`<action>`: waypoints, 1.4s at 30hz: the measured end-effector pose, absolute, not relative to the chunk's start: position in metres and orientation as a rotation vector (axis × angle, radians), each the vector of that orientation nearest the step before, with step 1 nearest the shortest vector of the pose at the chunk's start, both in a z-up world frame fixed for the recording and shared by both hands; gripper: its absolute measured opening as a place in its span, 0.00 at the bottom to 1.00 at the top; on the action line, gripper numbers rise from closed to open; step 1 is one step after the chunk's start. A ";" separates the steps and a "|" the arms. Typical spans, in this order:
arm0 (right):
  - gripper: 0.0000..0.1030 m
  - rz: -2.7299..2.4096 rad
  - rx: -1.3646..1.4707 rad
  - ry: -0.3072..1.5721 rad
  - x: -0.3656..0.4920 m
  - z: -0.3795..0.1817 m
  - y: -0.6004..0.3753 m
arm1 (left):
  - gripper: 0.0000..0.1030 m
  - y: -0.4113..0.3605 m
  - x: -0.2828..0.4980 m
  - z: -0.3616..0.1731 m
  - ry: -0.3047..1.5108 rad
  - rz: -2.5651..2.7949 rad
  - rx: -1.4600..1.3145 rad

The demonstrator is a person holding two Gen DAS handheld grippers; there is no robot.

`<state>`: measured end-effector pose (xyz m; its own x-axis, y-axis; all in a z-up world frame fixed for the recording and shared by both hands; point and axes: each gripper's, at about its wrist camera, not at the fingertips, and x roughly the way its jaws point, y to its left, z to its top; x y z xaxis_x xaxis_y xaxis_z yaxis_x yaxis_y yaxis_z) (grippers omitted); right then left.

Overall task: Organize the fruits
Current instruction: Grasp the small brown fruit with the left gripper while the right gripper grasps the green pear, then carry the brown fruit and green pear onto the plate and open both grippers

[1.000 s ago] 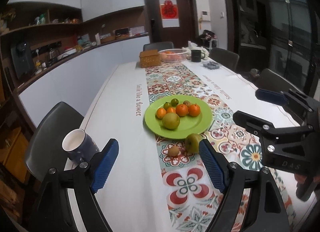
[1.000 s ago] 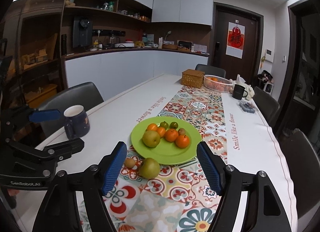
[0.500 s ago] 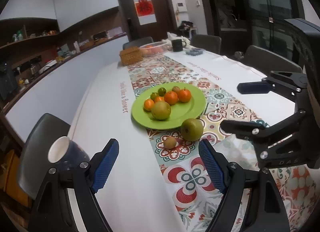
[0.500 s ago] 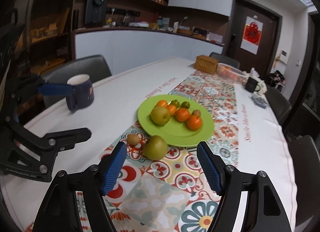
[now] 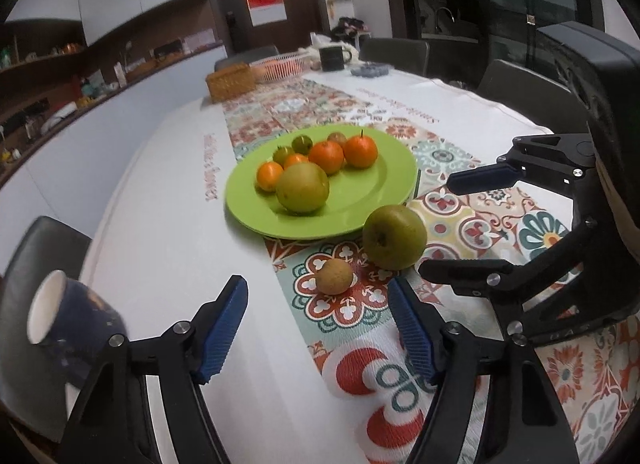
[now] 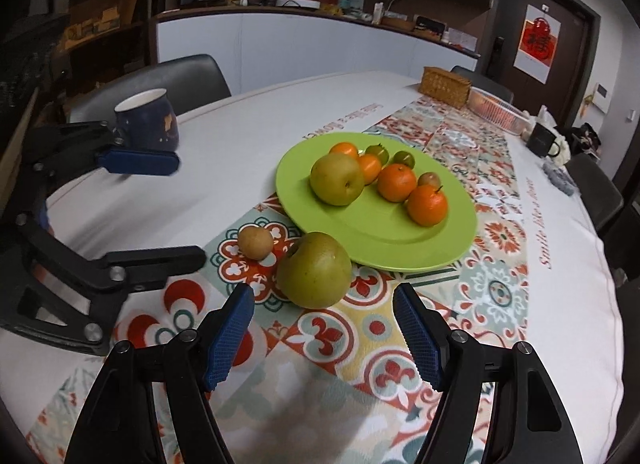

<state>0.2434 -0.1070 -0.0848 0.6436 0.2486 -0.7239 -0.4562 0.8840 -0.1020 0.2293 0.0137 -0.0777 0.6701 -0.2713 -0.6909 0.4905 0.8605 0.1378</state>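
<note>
A green plate (image 5: 384, 199) (image 6: 448, 232) holds a green pear (image 5: 302, 188) (image 6: 337, 179), several oranges and small green fruits. On the patterned runner in front of it lie a second green pear (image 5: 394, 237) (image 6: 314, 270) and a small brown kiwi (image 5: 334, 276) (image 6: 254, 243). My left gripper (image 5: 316, 328) is open and empty, just short of the kiwi. My right gripper (image 6: 324, 334) is open and empty, just short of the loose pear. Each gripper shows in the other's view, the right one (image 5: 464, 223) and the left one (image 6: 180, 207).
A dark blue mug (image 5: 68, 324) (image 6: 146, 121) stands on the white cloth at the left. Far down the table are a wicker box (image 5: 232, 81) (image 6: 446, 86), a white basket (image 5: 280, 65), a black mug (image 5: 332, 57). Chairs surround the table.
Both grippers have moved forward and down toward the table. The loose pear and kiwi now sit much closer in both views. Both stay open.
</note>
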 end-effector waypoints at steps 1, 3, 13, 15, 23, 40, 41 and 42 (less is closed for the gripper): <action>0.68 0.409 -0.292 0.779 0.247 -0.087 -0.107 | 0.68 0.014 0.235 -0.082 0.732 -0.441 0.316; 0.68 0.409 -0.287 0.788 0.254 -0.090 -0.108 | 0.65 0.014 0.242 -0.089 0.750 -0.440 0.301; 0.63 0.482 -0.228 0.830 0.273 -0.104 -0.104 | 0.50 0.014 0.266 -0.103 0.829 -0.475 0.220; 0.58 0.492 -0.214 0.843 0.276 -0.106 -0.104 | 0.49 0.014 0.270 -0.105 0.844 -0.477 0.204; 0.50 0.477 -0.162 0.851 0.274 -0.109 -0.112 | 0.39 0.006 0.276 -0.114 0.906 -0.484 0.163; 0.50 0.377 -0.094 0.818 0.257 -0.087 -0.132 | 0.27 -0.001 0.255 -0.086 0.874 -0.383 0.125; 0.50 0.373 -0.090 0.810 0.254 -0.083 -0.133 | 0.27 -0.001 0.252 -0.083 0.869 -0.373 0.124; 0.50 0.371 -0.086 0.804 0.252 -0.081 -0.134 | 0.27 0.000 0.250 -0.079 0.863 -0.364 0.122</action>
<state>0.2519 -0.1337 -0.0806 0.6328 0.2915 -0.7173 -0.3564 0.9321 0.0644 0.2495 -0.0003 -0.0790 0.5930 -0.2635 -0.7609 0.3612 0.9316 -0.0411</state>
